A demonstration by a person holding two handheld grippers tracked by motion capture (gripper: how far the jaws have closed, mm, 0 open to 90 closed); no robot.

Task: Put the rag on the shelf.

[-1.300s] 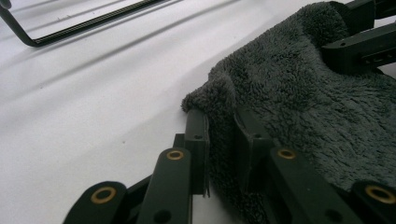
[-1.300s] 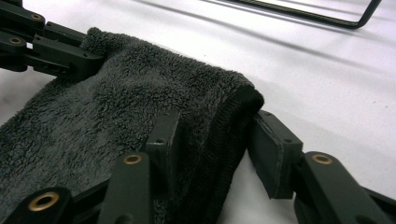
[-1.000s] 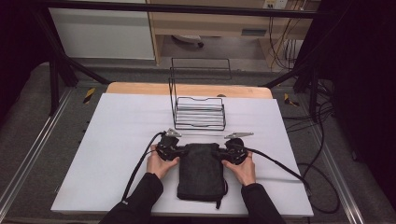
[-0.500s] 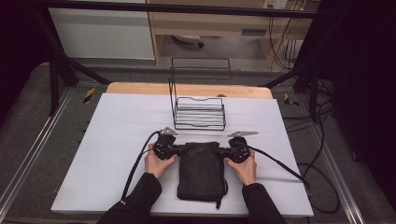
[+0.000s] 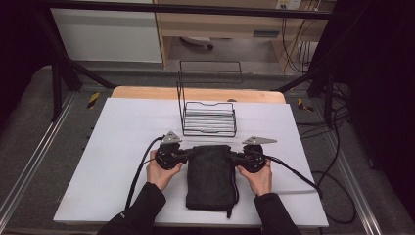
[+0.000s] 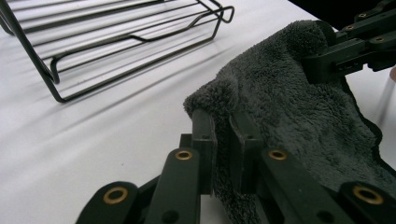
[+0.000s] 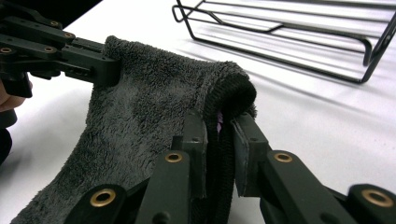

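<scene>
A dark grey fleecy towel point(image 5: 211, 176) lies folded on the white table point(image 5: 112, 147), its long side running toward me. My left gripper point(image 5: 192, 153) is shut on the towel's far left corner, and its pads pinch the pile point(image 6: 223, 135). My right gripper point(image 5: 234, 156) is shut on the far right corner point(image 7: 219, 135); its jaws have just been closing on the hemmed edge. The towel's far edge point(image 6: 289, 107) hangs slightly raised between the two grippers. In the right gripper view the left gripper's jaws grip the towel's opposite corner point(image 7: 121, 51).
A black wire rack point(image 5: 209, 120) stands just beyond the towel, its tall back frame toward the table's far edge. Cables trail from both grippers across the table, the right one looping off the right side. The table's wooden far edge point(image 5: 147, 93) lies behind the rack.
Both grippers have risen a little with the towel's far corners, lifting that edge off the table. The rest of the towel stays flat.
</scene>
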